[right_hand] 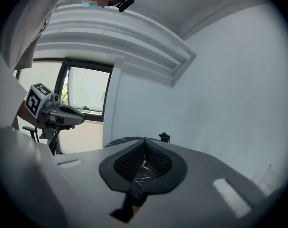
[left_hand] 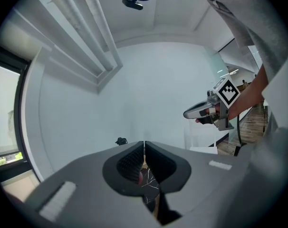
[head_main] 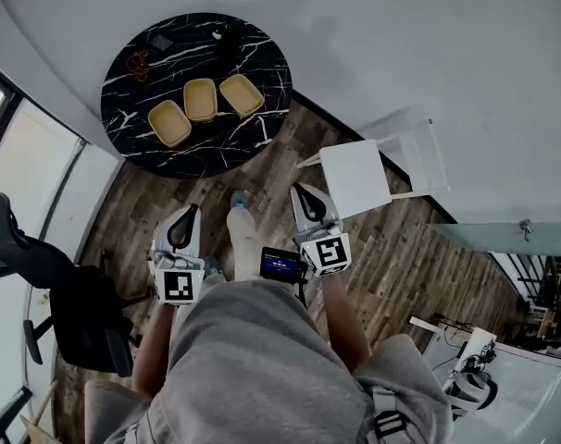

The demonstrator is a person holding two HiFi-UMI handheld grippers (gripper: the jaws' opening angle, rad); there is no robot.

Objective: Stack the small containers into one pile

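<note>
— Where does the head camera sit?
— I have it high above the person, facing steeply down: the left claw (head_main: 190,213) and right claw (head_main: 304,197) lie close beneath it, the round worktop (head_main: 262,72) farther off, top left.
— And the two claw cameras?
— Each rides just behind its own claw and looks along it toward the white wall (left_hand: 153,89). I get that claw huge across the bottom of its view.
— What do the views share?
— All three catch the worktop; in the gripper views I see only a dark sliver of it past the jaws. Each gripper view also catches the other claw.
</note>
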